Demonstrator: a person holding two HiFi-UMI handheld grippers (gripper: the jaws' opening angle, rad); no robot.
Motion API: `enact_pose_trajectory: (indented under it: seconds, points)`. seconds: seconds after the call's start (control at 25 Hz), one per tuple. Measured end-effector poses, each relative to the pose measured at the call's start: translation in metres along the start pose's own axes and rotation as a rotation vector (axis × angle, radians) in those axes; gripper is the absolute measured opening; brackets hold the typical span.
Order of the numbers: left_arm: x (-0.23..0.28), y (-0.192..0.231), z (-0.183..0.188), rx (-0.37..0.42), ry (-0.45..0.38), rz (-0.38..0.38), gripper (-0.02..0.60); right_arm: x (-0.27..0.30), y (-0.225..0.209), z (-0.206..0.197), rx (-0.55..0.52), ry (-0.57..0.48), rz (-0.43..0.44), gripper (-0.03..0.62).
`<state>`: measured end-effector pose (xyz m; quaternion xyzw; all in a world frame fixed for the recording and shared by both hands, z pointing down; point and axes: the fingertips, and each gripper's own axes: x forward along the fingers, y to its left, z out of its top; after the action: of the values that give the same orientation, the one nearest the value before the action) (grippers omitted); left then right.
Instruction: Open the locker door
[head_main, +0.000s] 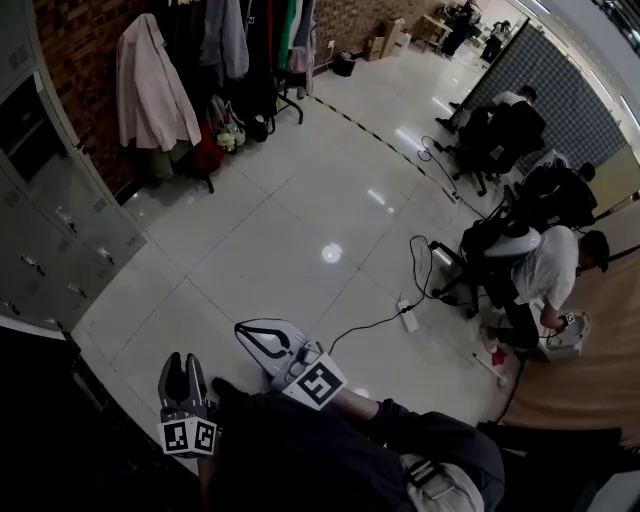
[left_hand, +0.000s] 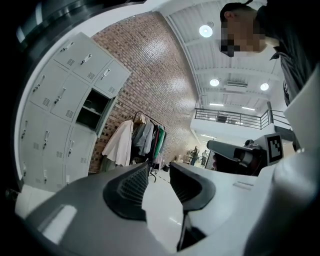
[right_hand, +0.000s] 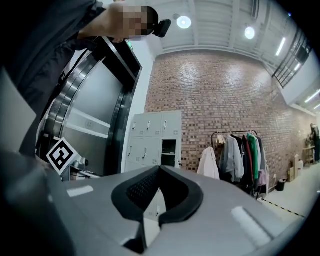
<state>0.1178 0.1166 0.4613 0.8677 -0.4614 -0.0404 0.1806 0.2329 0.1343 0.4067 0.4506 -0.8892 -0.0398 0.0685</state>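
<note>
1. Left tool (left_hand: 159, 169): jaws are standing apart, nothing between; right tool (right_hand: 159, 169): jaws are pressing tip to tip, empty.
2. Lockers (head_main: 55, 235) are lining the floor's (head_main: 300, 230) left edge, well apart from both.
3. One compartment (right_hand: 169, 151) is gaping: fitting approach or walk-off.
4. Handles (left_hand: 86, 59) are showing too small for detail.

The grey metal locker bank (head_main: 40, 230), ahead-left of your left claw (head_main: 183, 358), runs off the head view's edge. Past your right claw (right_hand: 159, 168), its lower doors hide behind the jaws; the open compartment (right_hand: 169, 146) is too dark inside to read.
</note>
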Motion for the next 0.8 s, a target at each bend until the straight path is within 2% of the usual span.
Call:
enact_pose_trajectory:
  seconds: [0.28, 0.6, 0.8]
  points:
    - [0.001, -0.038, -0.018, 0.020, -0.027, 0.037, 0.144, -0.025, -0.009, -0.018, 0.033, -0.042, 0.068, 0.002]
    - [-0.019, -0.040, -0.007, 0.049, -0.071, 0.124, 0.134, -0.022, 0.005, -0.006, 0.047, -0.085, 0.161, 0.002]
    - [-0.028, -0.050, -0.014, 0.055, -0.076, 0.153, 0.133, -0.026, 0.010, -0.005, 0.043, -0.108, 0.212, 0.002]
